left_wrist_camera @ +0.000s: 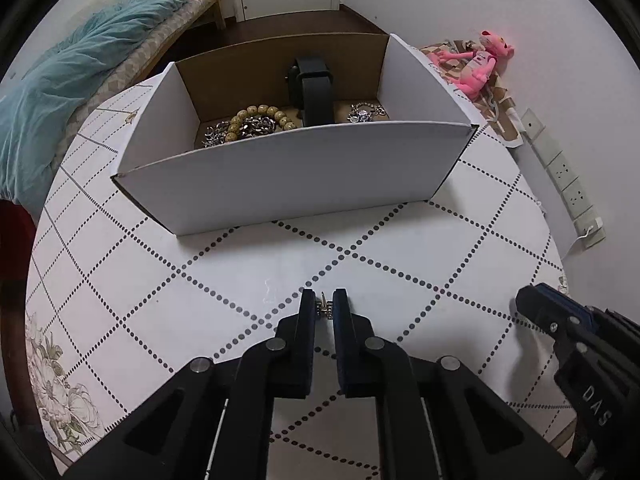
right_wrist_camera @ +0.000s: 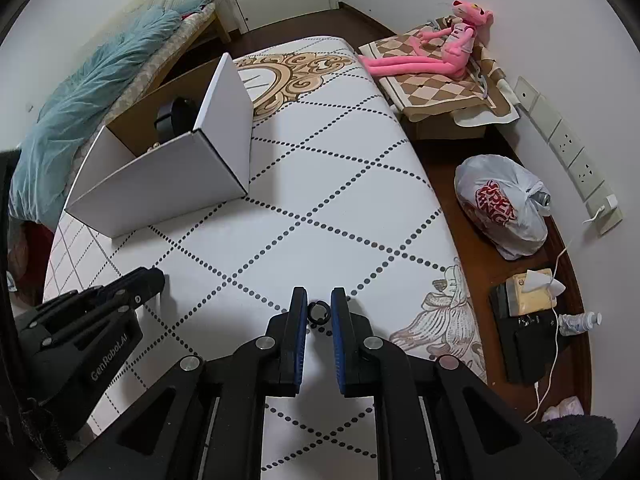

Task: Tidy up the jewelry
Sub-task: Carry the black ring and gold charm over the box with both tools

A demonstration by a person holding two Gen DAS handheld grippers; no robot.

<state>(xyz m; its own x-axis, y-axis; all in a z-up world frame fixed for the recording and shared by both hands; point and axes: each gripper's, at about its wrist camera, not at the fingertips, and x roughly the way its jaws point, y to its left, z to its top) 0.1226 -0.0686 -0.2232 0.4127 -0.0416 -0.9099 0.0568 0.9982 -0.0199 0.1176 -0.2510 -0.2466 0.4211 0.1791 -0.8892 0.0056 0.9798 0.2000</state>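
The left tongs [left_wrist_camera: 325, 307] are closed on a small metal earring [left_wrist_camera: 324, 309], which sits pinched between the two tips, just above the desk [left_wrist_camera: 400, 240] with its dotted diamond pattern. The right tongs [right_wrist_camera: 319, 307] stand a little open around a small black ring [right_wrist_camera: 318, 313] — the ring is between the blue pads, but I cannot tell if they touch it or if it rests on the desk. In the left wrist view the right tongs appear at the lower right edge, well apart from the left ones. Farther ahead on the desk stands a white cardboard box [left_wrist_camera: 296, 172] with a brown inside. In it are a bracelet of beige beads [left_wrist_camera: 262, 117], a silver chain [left_wrist_camera: 256, 125] lying against the beads, a black watch [left_wrist_camera: 312, 92] standing upright in the middle, and another shiny silver piece [left_wrist_camera: 366, 113] on the right. Beyond the desk, a pink plush toy [right_wrist_camera: 440, 48] lies on a checkered cloth [right_wrist_camera: 432, 84] near the wall, and a tied white plastic bag [right_wrist_camera: 500, 204] sits on the floor.
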